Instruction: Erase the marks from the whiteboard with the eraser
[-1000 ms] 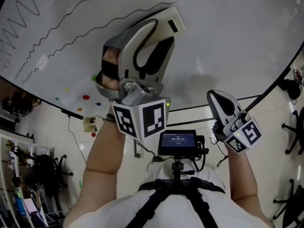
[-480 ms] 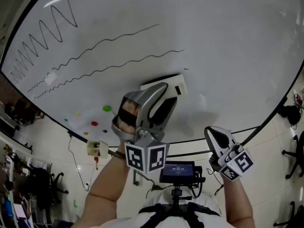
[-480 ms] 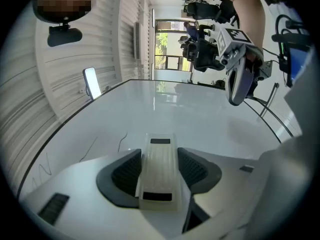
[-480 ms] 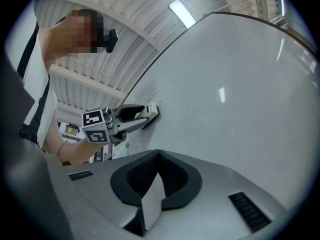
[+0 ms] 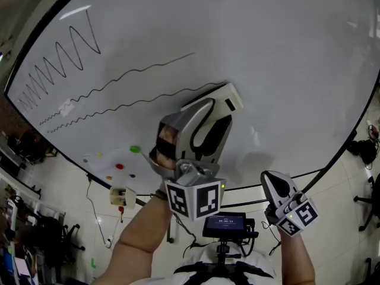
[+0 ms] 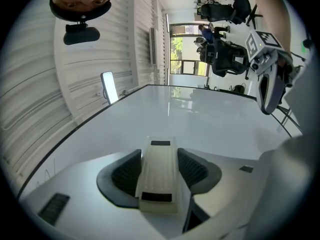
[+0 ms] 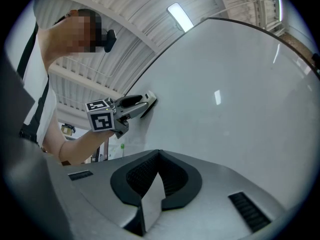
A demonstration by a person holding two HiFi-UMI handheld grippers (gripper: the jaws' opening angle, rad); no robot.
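**A:** Where is the eraser (image 5: pixel 230 97)?

**B:** In the left gripper (image 5: pixel 214 114). The head view shows it held up to the board (image 5: pixel 285 52), with the eraser right at the right-hand end of the lower wavy line (image 5: pixel 136 101).

**A:** Is it really gripped?

**B:** The left gripper view settles that. The pale block lies lengthwise between the two dark fingers (image 6: pixel 127 171), which are clenched on its long sides. Its far end points at the board.

**A:** Does that view show the marks?

**B:** No, only clean white board ahead. The marks show in the head view alone. There is a zigzag (image 5: pixel 59 58) at the upper left, with an upper wavy line (image 5: pixel 148 68) running right from below it, above the lower one. A green magnet (image 5: pixel 135 149) and a red magnet (image 5: pixel 119 166) sit near the board's bottom edge.

**A:** And the right gripper (image 5: pixel 274 183)?

**B:** In the head view it is low on the right, well apart from the eraser, and I can't read its fingers there. Its own view does show them, pressed together with nothing between.

**A:** Does that view add anything else?

**B:** It sees the left gripper side-on, with the eraser's end up against the board. I can't confirm contact from the head view.

**A:** And below the hands?

**B:** A small lit screen (image 5: pixel 225 223) on a mount, seen only in the head view.
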